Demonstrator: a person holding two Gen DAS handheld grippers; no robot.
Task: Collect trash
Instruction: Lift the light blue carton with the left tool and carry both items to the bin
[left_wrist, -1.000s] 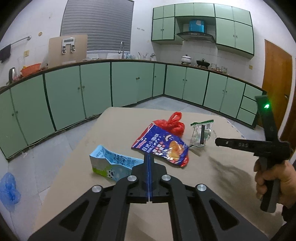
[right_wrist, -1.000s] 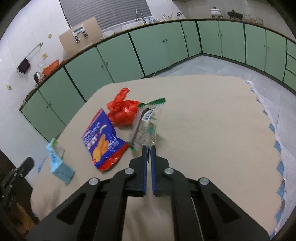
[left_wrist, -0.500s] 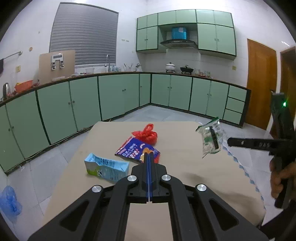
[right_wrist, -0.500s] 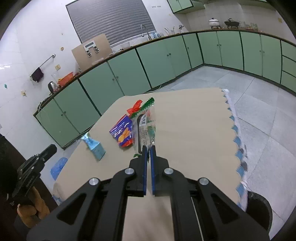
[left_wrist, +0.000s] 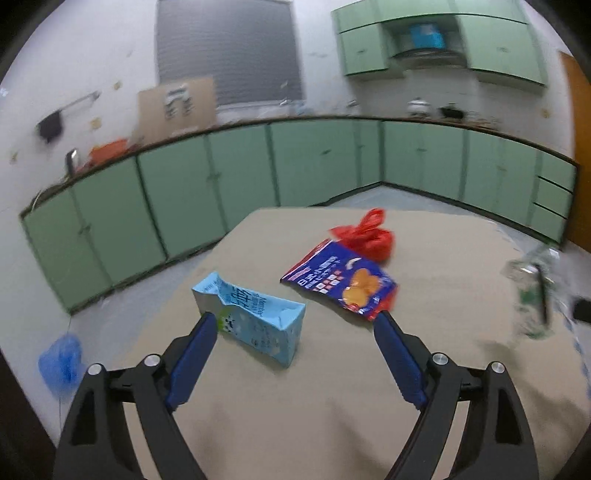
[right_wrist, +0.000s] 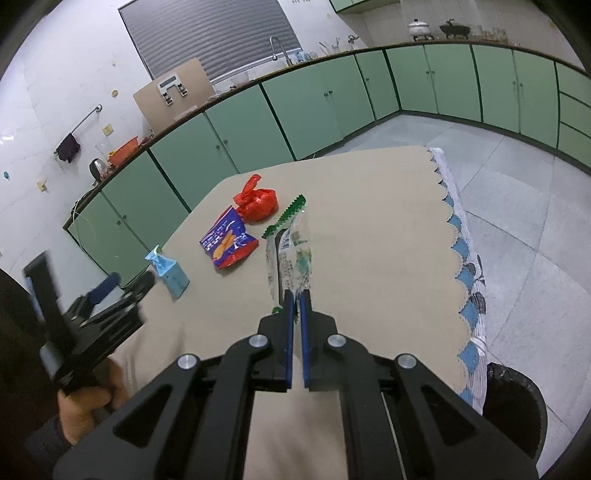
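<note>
My right gripper (right_wrist: 295, 293) is shut on a clear plastic wrapper with green trim (right_wrist: 290, 254) and holds it above the tan table (right_wrist: 369, 229); the wrapper shows blurred at the right in the left wrist view (left_wrist: 532, 295). My left gripper (left_wrist: 293, 319) is open wide, just in front of a light blue milk carton (left_wrist: 255, 317) lying on its side. A blue snack bag (left_wrist: 343, 282) and a knotted red plastic bag (left_wrist: 365, 236) lie beyond it. All three also show in the right wrist view: carton (right_wrist: 170, 273), snack bag (right_wrist: 227, 242), red bag (right_wrist: 258, 201).
A black-lined trash bin (right_wrist: 513, 402) stands on the floor off the table's right edge, below the scalloped cloth trim (right_wrist: 465, 266). Green cabinets (left_wrist: 295, 166) ring the room. A blue bag (left_wrist: 61, 362) lies on the floor at left.
My left gripper has opened wide and moved down toward the milk carton. My right gripper, still holding the wrapper, has shifted toward the table's right edge.
</note>
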